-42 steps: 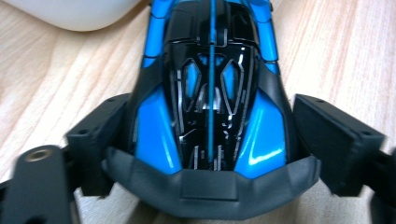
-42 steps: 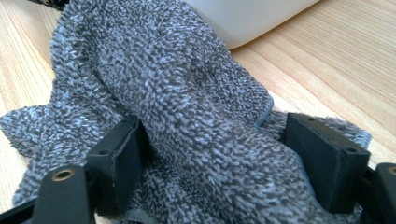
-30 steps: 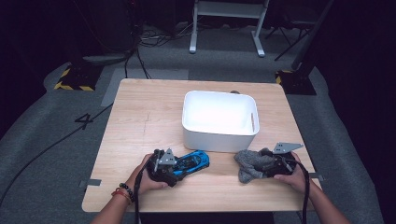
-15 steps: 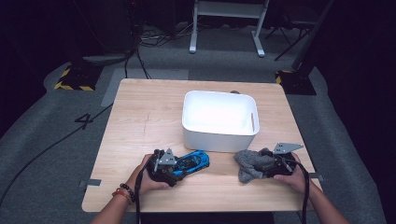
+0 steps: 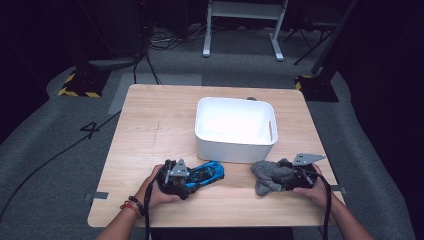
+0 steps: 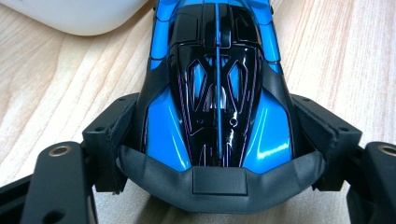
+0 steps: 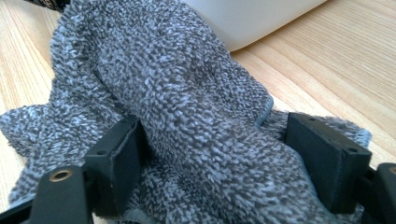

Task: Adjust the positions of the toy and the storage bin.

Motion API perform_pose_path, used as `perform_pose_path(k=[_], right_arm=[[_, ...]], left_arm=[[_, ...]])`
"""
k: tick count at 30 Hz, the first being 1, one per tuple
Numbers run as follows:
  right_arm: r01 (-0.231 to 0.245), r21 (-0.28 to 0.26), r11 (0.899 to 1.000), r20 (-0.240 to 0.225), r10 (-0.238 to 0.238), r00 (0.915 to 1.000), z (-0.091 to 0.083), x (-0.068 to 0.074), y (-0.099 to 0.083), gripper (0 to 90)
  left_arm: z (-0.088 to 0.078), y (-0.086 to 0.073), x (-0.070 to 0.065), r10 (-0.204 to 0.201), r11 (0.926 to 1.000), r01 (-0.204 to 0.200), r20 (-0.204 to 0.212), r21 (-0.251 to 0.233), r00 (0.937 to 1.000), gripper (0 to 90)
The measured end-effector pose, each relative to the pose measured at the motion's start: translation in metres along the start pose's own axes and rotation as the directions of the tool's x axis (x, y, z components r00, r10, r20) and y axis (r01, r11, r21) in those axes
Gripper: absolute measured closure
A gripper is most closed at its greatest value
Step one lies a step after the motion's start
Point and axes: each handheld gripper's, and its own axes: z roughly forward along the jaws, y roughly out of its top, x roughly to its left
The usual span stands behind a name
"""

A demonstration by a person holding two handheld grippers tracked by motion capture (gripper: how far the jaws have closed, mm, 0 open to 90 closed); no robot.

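Note:
A blue and black toy car [image 5: 205, 175] [image 6: 217, 93] lies on the wooden table [image 5: 155, 130] near the front edge, left of centre. My left gripper [image 5: 187, 179] [image 6: 217, 116] is shut on its rear end, one jaw pressing each side. To the right lies a crumpled grey terry cloth [image 5: 270, 175] [image 7: 187, 93]. My right gripper [image 5: 287, 177] [image 7: 212, 135] stands open around a raised fold of it. The left jaw touches the pile and the right jaw sits just clear of the fold.
A white rectangular bin [image 5: 232, 150] [image 6: 79, 14] [image 7: 252, 18] with nothing visible inside stands at mid-table, just behind the car and the cloth. Bare wood stretches to its left. Dark carpet, cables and stand legs surround the table.

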Motion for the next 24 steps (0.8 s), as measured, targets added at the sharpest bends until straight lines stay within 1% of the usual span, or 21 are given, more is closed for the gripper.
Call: perform_pose_path(k=[5,9,14,15,16,17,19,21,24], right_arm=[[0.009,0.008,1.000,-0.013,-0.009,0.9999,0.001,-0.002,0.001,21.1],[0.011,0.006,1.000,-0.017,-0.011,0.9998,0.001,-0.003,0.002,21.0],[0.011,0.004,1.000,-0.013,-0.011,0.9999,0.001,-0.002,0.001,21.0],[0.011,0.004,1.000,-0.013,-0.011,0.9999,0.001,-0.002,0.001,21.0],[0.011,0.004,1.000,-0.013,-0.011,0.9999,0.001,-0.002,0.001,21.0],[0.009,0.002,1.000,-0.015,-0.009,0.9998,0.001,-0.002,0.001,21.0],[0.008,0.002,1.000,-0.014,-0.008,0.9999,0.001,-0.002,0.001,21.1],[0.008,0.001,1.000,-0.012,-0.008,0.9999,0.000,-0.002,0.000,21.0],[0.006,0.000,1.000,-0.010,-0.006,0.9999,0.000,-0.001,0.000,21.0]], left_arm=[[-0.013,0.002,-0.006,-0.006,0.9984,0.005,-0.013,-0.057,0.9999,24.4],[-0.023,0.007,-0.012,0.007,0.9956,-0.009,-0.027,-0.093,0.9996,24.4],[-0.026,0.013,-0.015,0.013,0.9908,-0.017,-0.024,-0.134,0.9996,24.4],[-0.027,0.015,-0.016,0.012,0.9890,-0.015,-0.022,-0.147,0.9997,24.4],[-0.029,0.016,-0.014,0.001,0.9863,-0.002,-0.006,-0.165,1.0000,24.4],[-0.029,0.017,-0.014,-0.004,0.9849,0.004,0.000,-0.173,1.0000,24.4],[-0.031,0.019,-0.014,-0.005,0.9827,0.004,-0.009,-0.185,0.9999,24.4],[-0.033,0.019,-0.013,-0.013,0.9799,0.011,-0.008,-0.199,0.9999,24.4],[-0.037,0.021,-0.013,-0.022,0.9755,0.018,-0.017,-0.219,0.9996,24.4]])
